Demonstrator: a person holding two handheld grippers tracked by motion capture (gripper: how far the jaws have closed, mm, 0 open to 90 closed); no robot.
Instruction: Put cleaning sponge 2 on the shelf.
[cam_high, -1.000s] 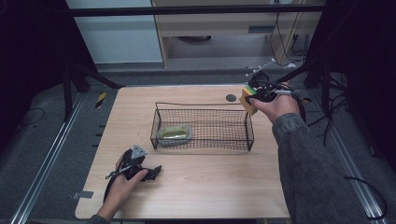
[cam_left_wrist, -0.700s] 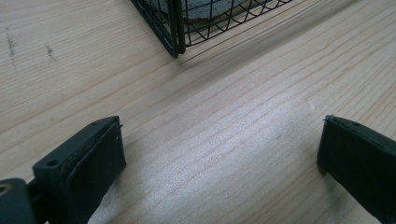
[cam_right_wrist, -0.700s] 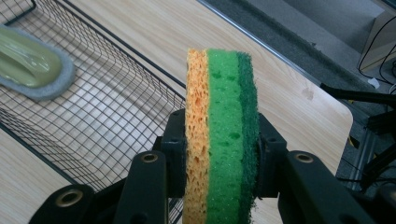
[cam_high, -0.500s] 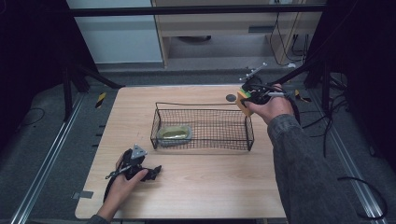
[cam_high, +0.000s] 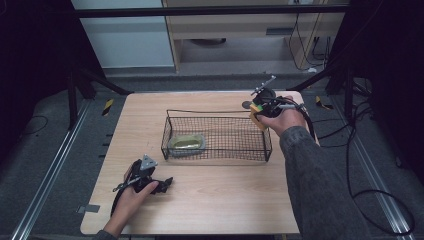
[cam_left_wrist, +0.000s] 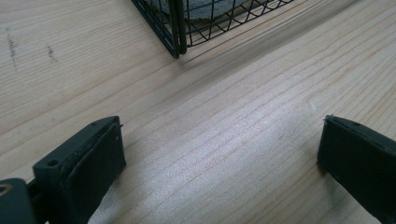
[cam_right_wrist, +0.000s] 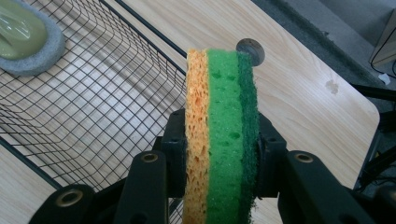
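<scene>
High view, item by item. Wooden table (cam_high: 215, 200), pale grain, with its near edge cut off at the bottom of the frame. Wire basket (cam_high: 218, 136), black mesh, stands mid-table. Inside it, toward its left end, lies a grey-rimmed dish (cam_high: 187, 144) with a greenish thing in it; what that thing is cannot be made out. Right gripper (cam_high: 259, 113) is held above the basket's far right corner, its body largely covered by the person's hand, with a sponge (cam_high: 256, 115) showing as a small orange-and-green patch. Small dark round object (cam_high: 246, 105) lies on the table just beyond that corner; too small to identify. Left gripper (cam_high: 165, 183) rests low on the table near the front left, well apart from the basket, partly under the hand.

Right gripper view: sponge (cam_right_wrist: 222, 140), layered orange, light green and dark green, stands on edge with the jaws pinching its two faces; its lower part is hidden behind the gripper frame. Basket mesh (cam_right_wrist: 93, 93) lies below and to the left, the dish (cam_right_wrist: 28, 42) cut off at the top left corner.

Left gripper view: jaws spread wide over bare table (cam_left_wrist: 224, 140), nothing between them; basket corner (cam_left_wrist: 177, 32) shows ahead, cropped at the top.
</scene>
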